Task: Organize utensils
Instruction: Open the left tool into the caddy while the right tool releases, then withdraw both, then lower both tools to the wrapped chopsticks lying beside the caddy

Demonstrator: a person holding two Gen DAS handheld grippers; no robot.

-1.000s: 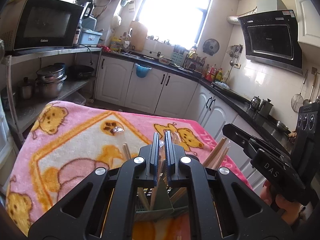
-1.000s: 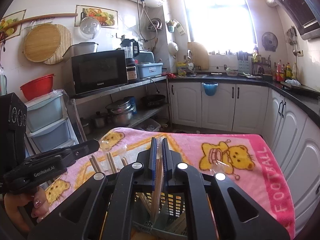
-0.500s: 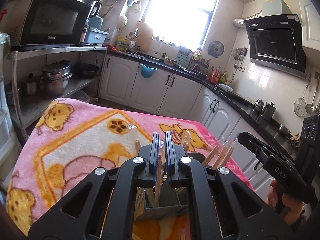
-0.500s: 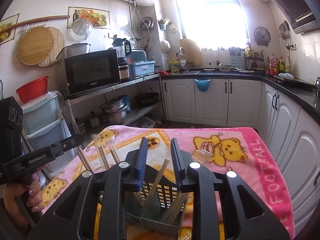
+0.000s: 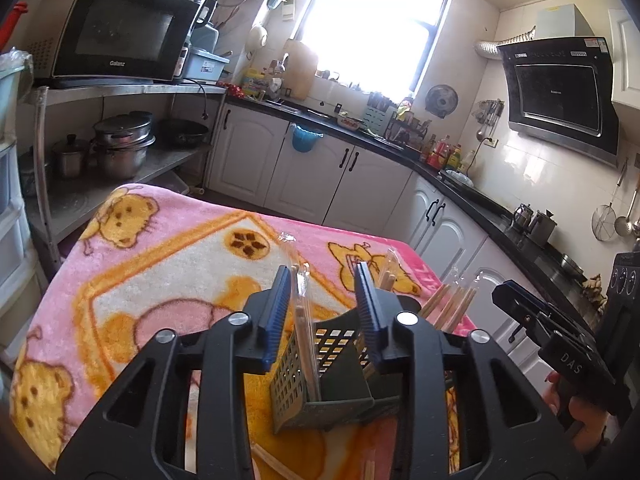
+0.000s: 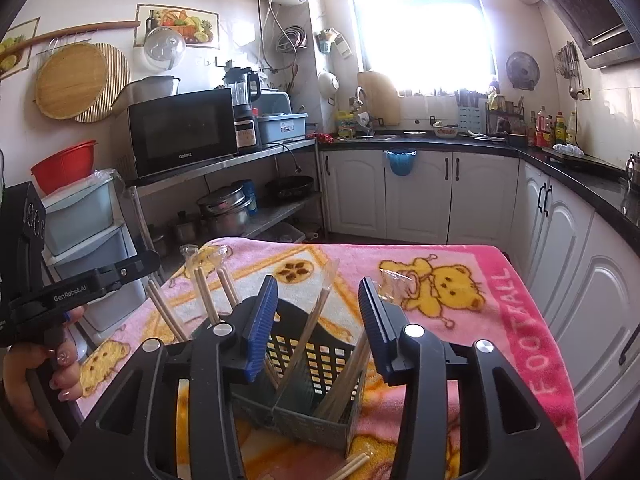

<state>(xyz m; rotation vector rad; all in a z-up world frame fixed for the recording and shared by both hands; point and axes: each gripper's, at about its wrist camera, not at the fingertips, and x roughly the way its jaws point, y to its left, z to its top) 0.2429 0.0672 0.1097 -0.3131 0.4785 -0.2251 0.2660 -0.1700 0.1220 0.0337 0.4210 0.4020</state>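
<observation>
A dark green perforated utensil basket (image 5: 320,384) stands on the pink blanket (image 5: 160,264), also in the right wrist view (image 6: 312,380). Several plastic-wrapped wooden chopsticks stand in its compartments (image 5: 306,344) (image 6: 308,332). My left gripper (image 5: 324,304) is open above the basket, jaws on either side of a wrapped chopstick pair. My right gripper (image 6: 318,316) is open above the basket, with a wrapped pair (image 6: 316,320) leaning between its jaws. More chopsticks stand at the basket's side (image 5: 448,304) (image 6: 200,300).
Loose chopsticks lie on the blanket in front of the basket (image 6: 352,466). The table's far edge drops to the kitchen floor. A metal shelf with pots (image 5: 120,148) is at the left, white cabinets (image 6: 420,196) behind.
Both grippers opened and let go of their wrapped chopsticks, which now stand in the basket. Both grippers pulled back and up from the basket.
</observation>
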